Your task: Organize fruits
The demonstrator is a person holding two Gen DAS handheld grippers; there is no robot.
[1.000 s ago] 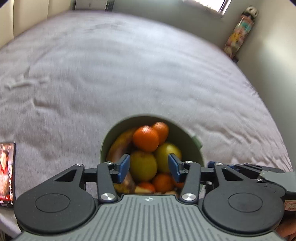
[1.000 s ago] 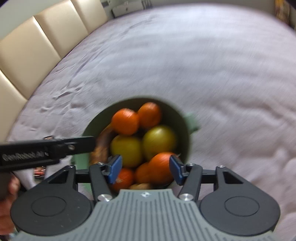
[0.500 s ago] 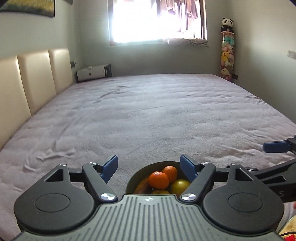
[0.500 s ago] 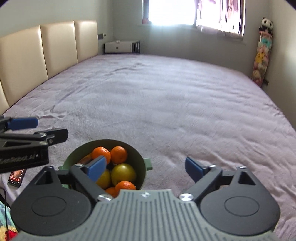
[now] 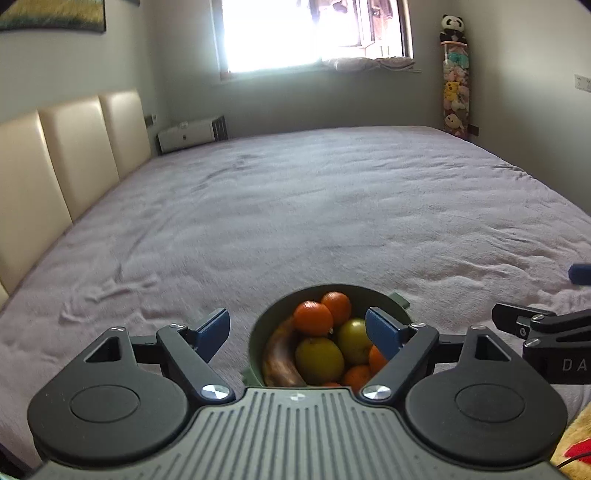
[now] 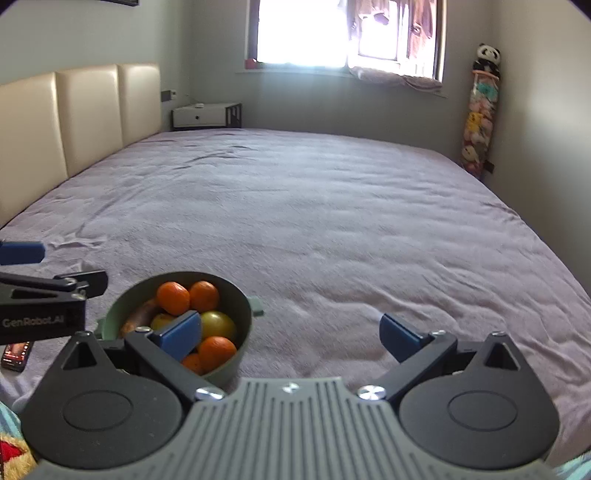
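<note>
The left claw (image 5: 297,330) has its jaws spread wide and opening further, with nothing pressed between its blue pads (image 5: 212,328); the green bowl (image 5: 258,332) sits just ahead of and below it, seen through the gap between the fingers. The right claw (image 6: 291,332) is likewise wide and opening, holding nothing, with only bed cover between its pads; the bowl (image 6: 240,306) lies ahead and to its left, partly behind its left pad. In the bowl are oranges (image 5: 313,317), two yellow-green round fruits (image 5: 319,360) that may be lemons or apples, hard to tell at this blur, and a brown-skinned banana (image 5: 277,356) along the bowl's left wall. The bowl rests on the near edge of a wide bed (image 5: 295,206) with a lilac cover. Left of the right claw, beyond the left claw's arm, a phone (image 6: 16,354) lies on the cover. Farther out stand a cream padded headboard (image 6: 88,114), a white nightstand (image 6: 207,115), a bright window (image 6: 332,33) and a column of stuffed toys (image 6: 480,118) topped by a panda.
</note>
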